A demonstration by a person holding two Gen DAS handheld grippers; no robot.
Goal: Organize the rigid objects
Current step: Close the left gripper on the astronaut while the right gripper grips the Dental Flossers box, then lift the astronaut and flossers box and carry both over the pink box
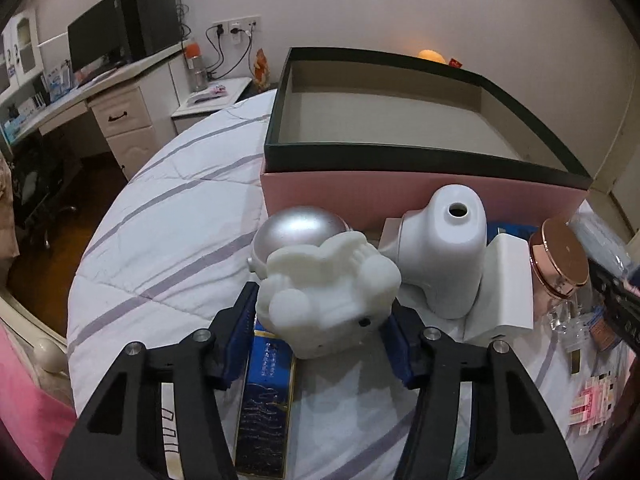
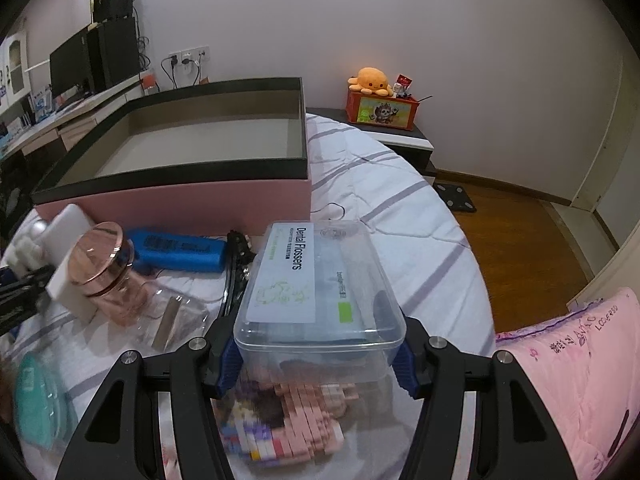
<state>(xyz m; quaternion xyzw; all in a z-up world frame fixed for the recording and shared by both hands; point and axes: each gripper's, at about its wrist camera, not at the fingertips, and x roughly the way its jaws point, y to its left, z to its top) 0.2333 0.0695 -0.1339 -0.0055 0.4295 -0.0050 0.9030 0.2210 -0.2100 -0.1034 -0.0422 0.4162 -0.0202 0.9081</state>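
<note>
While left claw (image 1: 320, 320) grips white figurine (image 1: 328, 296), right claw (image 2: 316, 356) clamps flosser box (image 2: 316, 292).

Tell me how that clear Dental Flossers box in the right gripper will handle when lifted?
The clear flosser box looks rigid, so it should keep its shape. Its smooth plastic walls may slip between the right gripper fingers, which clamp only its near end. The long body sticks out beyond them, so it could droop or pivot.
</note>
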